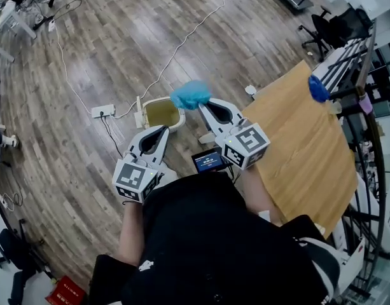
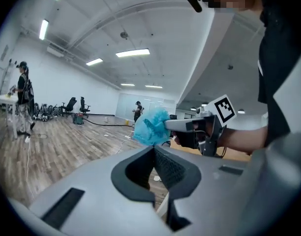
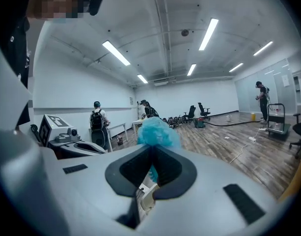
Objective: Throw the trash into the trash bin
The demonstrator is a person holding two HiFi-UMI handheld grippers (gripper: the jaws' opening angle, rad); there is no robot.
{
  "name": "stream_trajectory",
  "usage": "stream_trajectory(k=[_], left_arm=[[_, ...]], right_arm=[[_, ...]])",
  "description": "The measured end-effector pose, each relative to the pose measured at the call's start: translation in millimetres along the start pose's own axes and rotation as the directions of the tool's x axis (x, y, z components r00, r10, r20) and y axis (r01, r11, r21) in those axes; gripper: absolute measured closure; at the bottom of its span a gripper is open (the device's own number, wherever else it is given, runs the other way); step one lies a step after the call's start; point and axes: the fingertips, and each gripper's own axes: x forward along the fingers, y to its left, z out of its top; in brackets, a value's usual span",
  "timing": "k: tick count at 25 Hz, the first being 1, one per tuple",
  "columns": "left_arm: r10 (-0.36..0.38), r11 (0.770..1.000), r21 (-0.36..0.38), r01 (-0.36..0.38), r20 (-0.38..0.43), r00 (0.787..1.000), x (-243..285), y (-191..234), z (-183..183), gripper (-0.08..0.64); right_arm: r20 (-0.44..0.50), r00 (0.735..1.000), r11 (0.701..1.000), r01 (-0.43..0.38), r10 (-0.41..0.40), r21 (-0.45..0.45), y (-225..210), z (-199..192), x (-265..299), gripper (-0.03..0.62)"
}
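A crumpled blue piece of trash (image 1: 190,94) hangs just above the right rim of the trash bin (image 1: 175,124), a white floor bin lined with a yellowish bag. My right gripper (image 1: 201,104) is shut on the blue trash (image 3: 157,132), which bulges out past its tips. My left gripper (image 1: 164,129) is shut with nothing in it, level beside the right one, at the bin's near rim. The left gripper view shows the blue trash (image 2: 151,127) pinched by the right gripper (image 2: 166,124) just ahead of its own shut jaws.
A wooden table (image 1: 296,138) stands close on the right. A power strip (image 1: 102,111) and white cables (image 1: 182,40) lie on the wood floor beyond the bin. Office chairs (image 1: 328,27) stand far right. People (image 3: 97,119) stand further off in the room.
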Motion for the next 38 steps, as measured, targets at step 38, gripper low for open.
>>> stream_trajectory(k=[38], left_arm=[[0.181, 0.922, -0.229, -0.312, -0.455, 0.872, 114.9, 168.8, -276.8, 0.554]], right_arm=[[-0.766, 0.628, 0.983, 0.01, 0.137, 0.185, -97.9, -550.1, 246.2, 0.588]])
